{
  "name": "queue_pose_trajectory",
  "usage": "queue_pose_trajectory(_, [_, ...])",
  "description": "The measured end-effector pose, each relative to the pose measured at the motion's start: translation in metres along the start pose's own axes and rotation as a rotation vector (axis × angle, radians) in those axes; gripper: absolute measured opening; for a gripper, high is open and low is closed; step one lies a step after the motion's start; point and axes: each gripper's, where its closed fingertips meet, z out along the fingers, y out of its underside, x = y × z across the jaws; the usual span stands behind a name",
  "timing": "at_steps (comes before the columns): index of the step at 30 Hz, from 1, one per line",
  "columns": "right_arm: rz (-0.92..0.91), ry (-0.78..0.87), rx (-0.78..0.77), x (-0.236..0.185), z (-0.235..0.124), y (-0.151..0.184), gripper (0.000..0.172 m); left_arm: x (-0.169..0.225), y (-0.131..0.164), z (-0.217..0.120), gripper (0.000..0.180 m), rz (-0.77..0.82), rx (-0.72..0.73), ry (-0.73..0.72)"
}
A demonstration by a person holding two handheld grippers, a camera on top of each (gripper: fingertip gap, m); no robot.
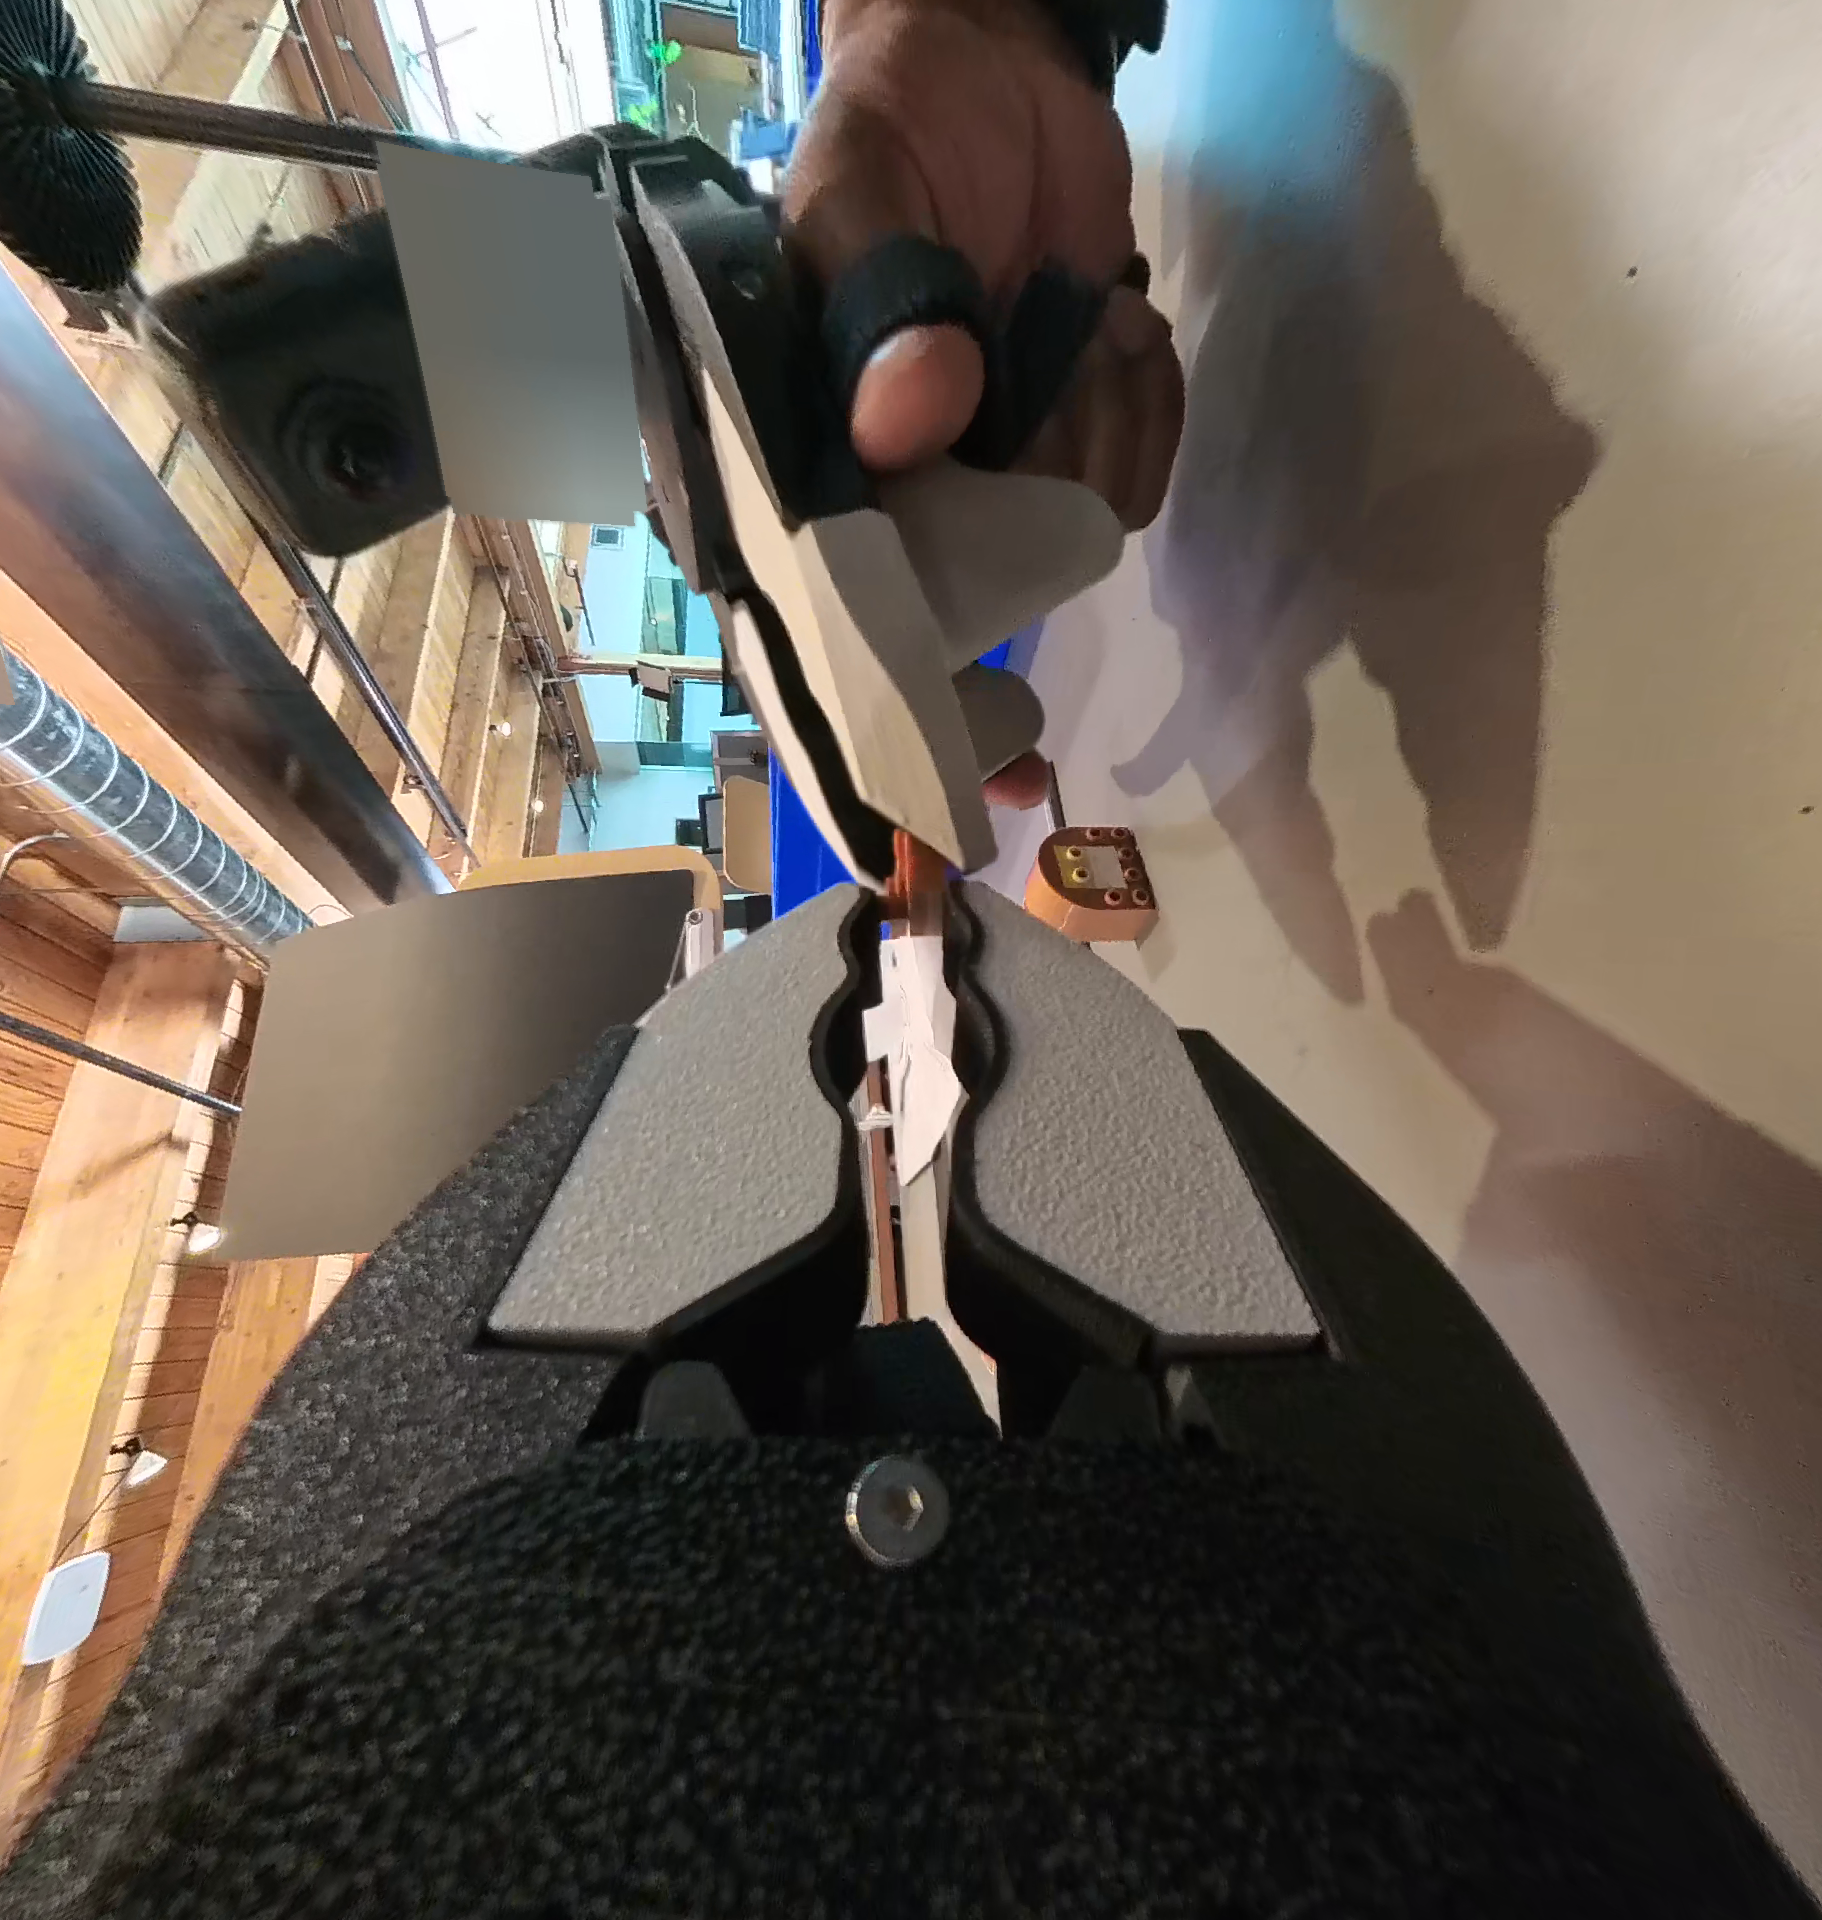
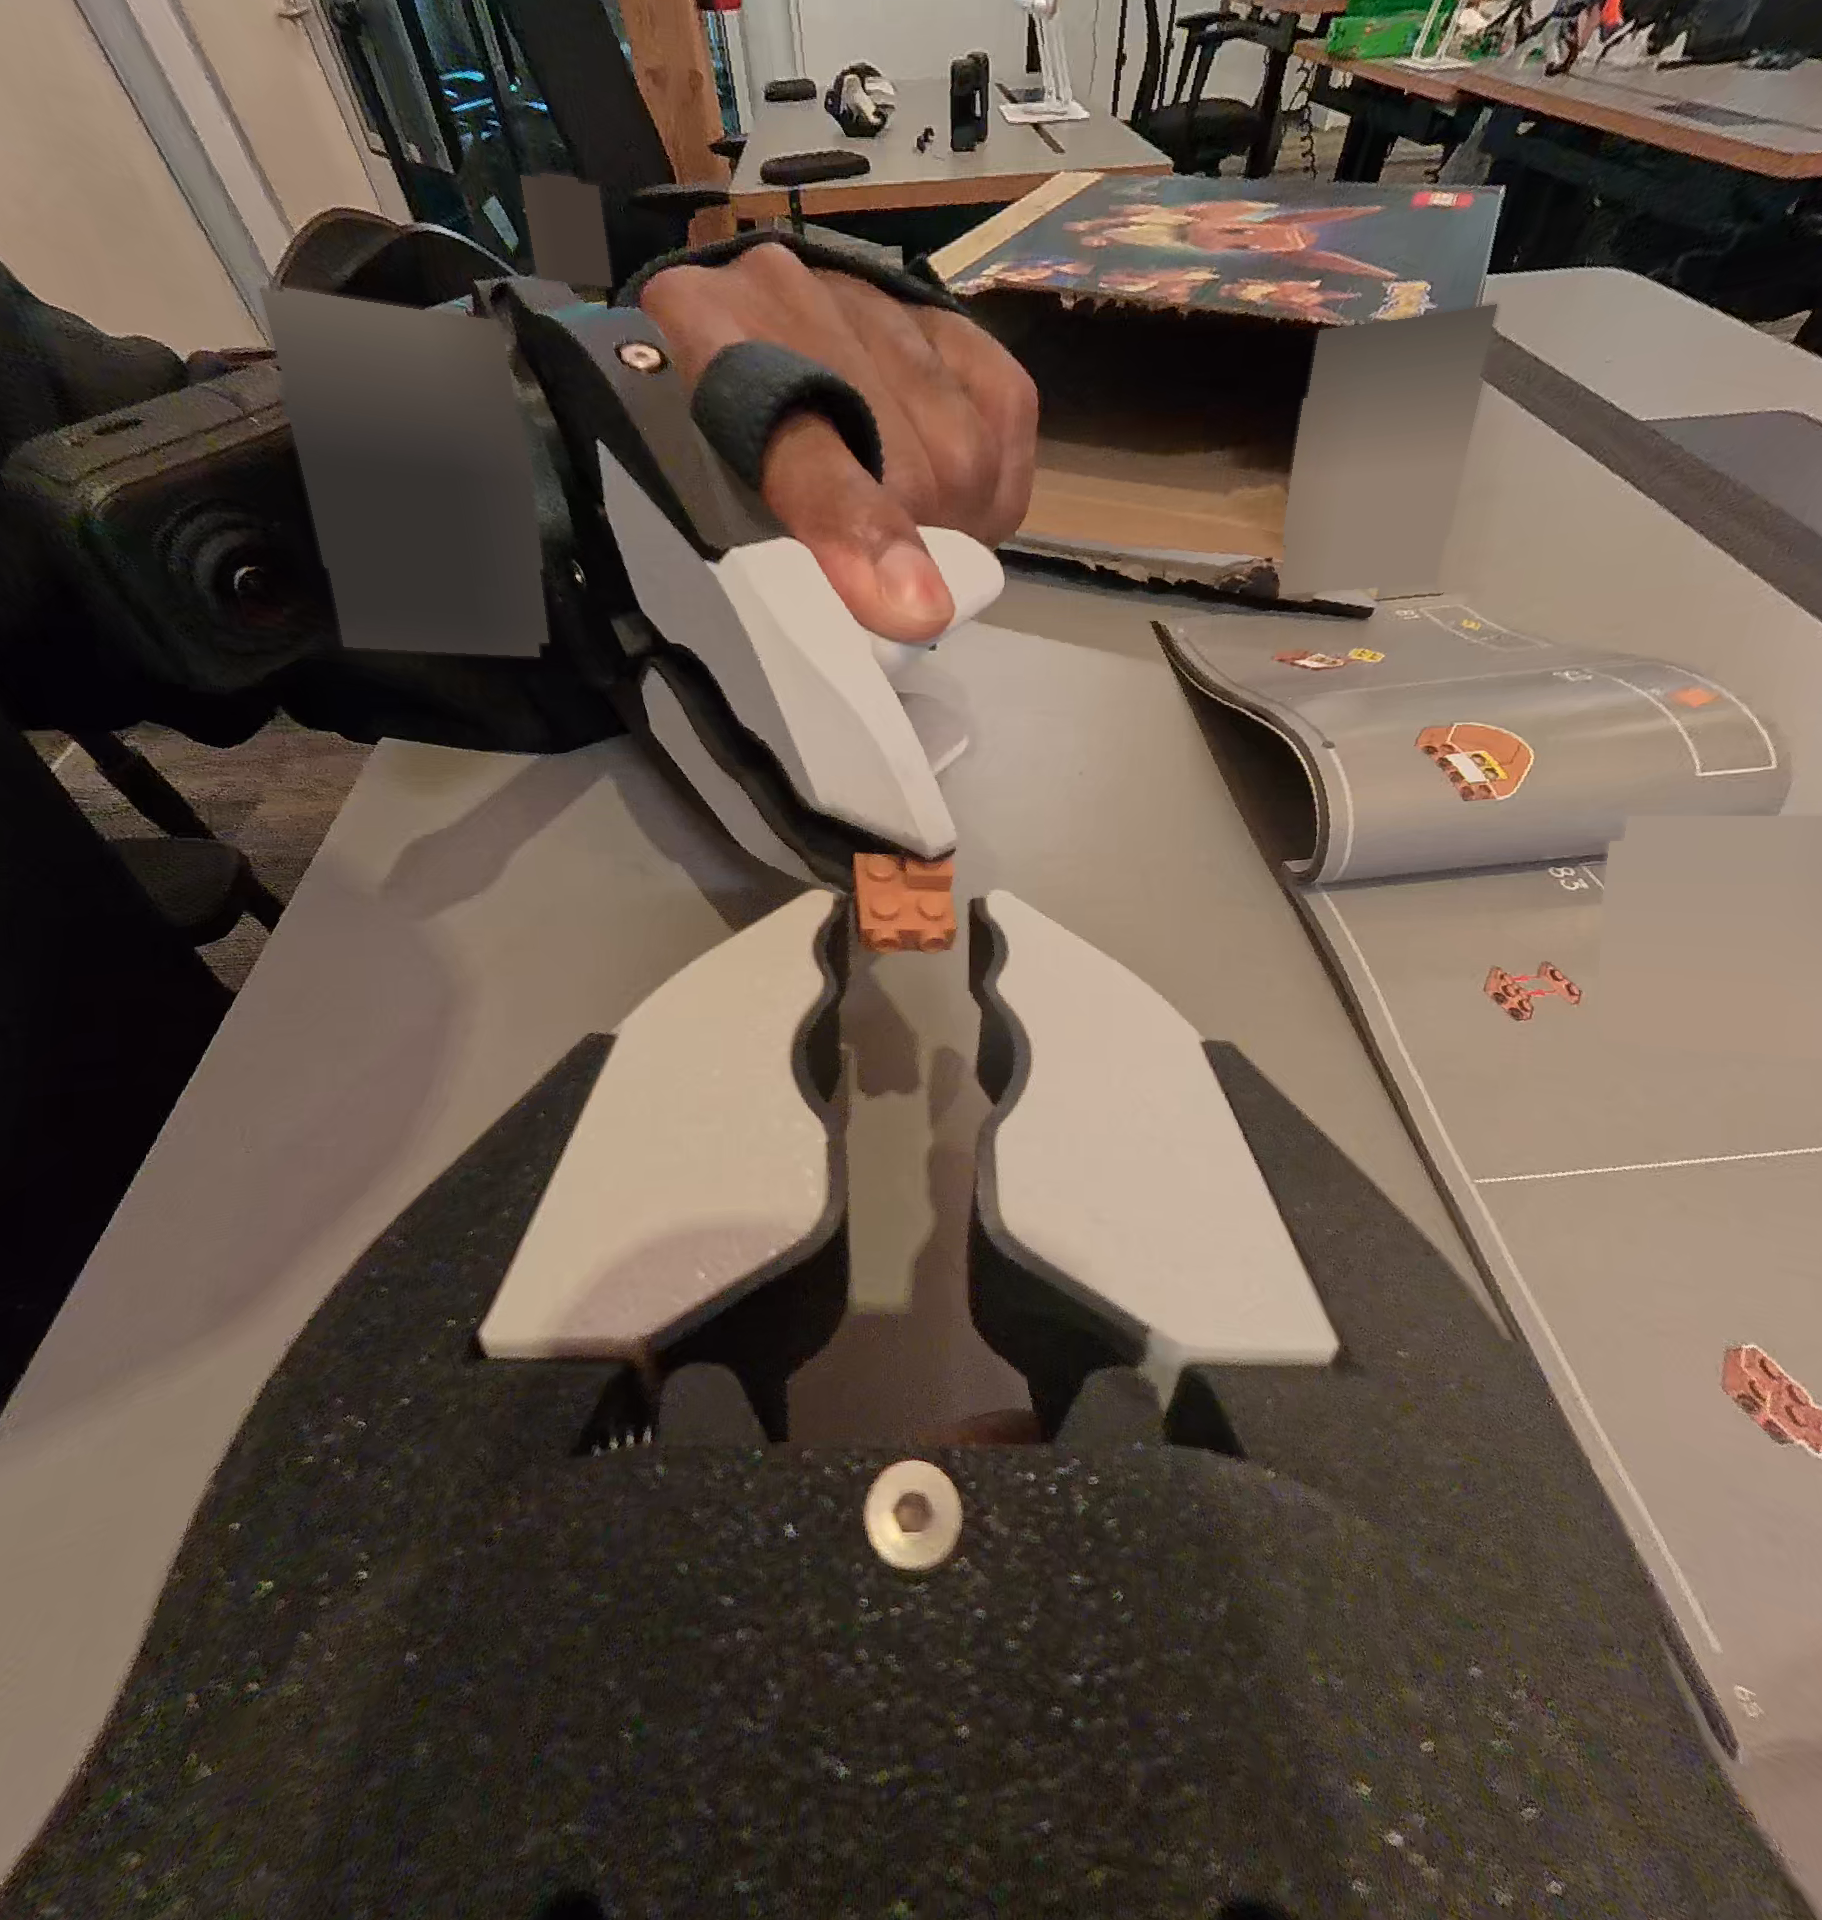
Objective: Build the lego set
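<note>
Up close, left gripper (image 2: 902,857) pinches small brown brick (image 2: 905,902) above grey table (image 2: 1094,831); right gripper (image 2: 907,925) parted, tips flanking brick without pressing; brown rounded block (image 1: 1092,883) rests nearby; open booklet (image 2: 1509,748) beside.

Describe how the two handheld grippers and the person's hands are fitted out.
Left gripper and right gripper alike: pale grey fingers with wavy black inner edges, a black speckled body, a silver hex screw in its middle. A black camera rides behind the left one. The left hand wears black fabric loops round its fingers.
</note>
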Motion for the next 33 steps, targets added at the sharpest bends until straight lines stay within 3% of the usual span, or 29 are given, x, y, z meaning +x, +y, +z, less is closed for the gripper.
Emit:
queue_pose_trajectory(24, [-0.133,0.133,-0.055,0.006,0.002,0.002,0.017,0.003,0.005,0.002,0.012,0.087,-0.082,0.018])
queue_pose_trajectory(29, [-0.205,0.172,0.015,0.008,-0.003,-0.006,0.017,-0.01,0.012,-0.001,0.025,-0.149,-0.023,-0.04])
queue_pose_trajectory(33, [-0.329,0.206,0.064,0.01,-0.006,-0.01,0.017,-0.015,0.015,-0.008,0.024,-0.603,0.099,0.068])
